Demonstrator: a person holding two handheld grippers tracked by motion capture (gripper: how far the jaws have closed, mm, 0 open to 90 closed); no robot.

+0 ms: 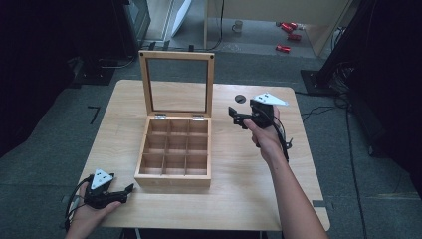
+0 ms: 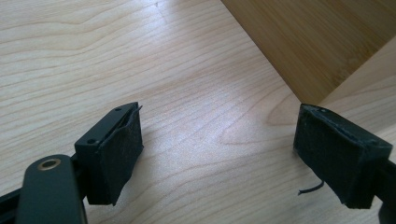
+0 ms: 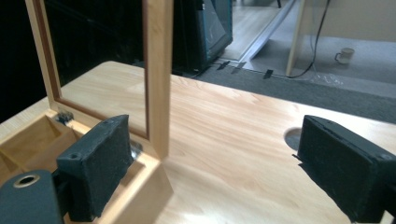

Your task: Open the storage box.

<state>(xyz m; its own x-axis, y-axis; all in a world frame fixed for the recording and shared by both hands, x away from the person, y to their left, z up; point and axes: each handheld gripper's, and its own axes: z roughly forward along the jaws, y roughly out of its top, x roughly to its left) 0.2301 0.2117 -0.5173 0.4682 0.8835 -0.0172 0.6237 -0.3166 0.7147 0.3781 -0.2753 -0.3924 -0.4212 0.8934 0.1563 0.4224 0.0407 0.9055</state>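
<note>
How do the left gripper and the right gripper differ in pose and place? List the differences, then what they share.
The left gripper lies low at the table's near edge, by the box's front corner; the right gripper is held up beside the upright lid. The left points toward the box's front, the right toward its hinge side. Both are open and hold nothing.

Place: a lab or workshop room
Signs: around the wooden table (image 1: 249, 199), grey carpet (image 1: 50, 164), black equipment stands (image 1: 343, 55), trailing cables (image 1: 323, 107)
</note>
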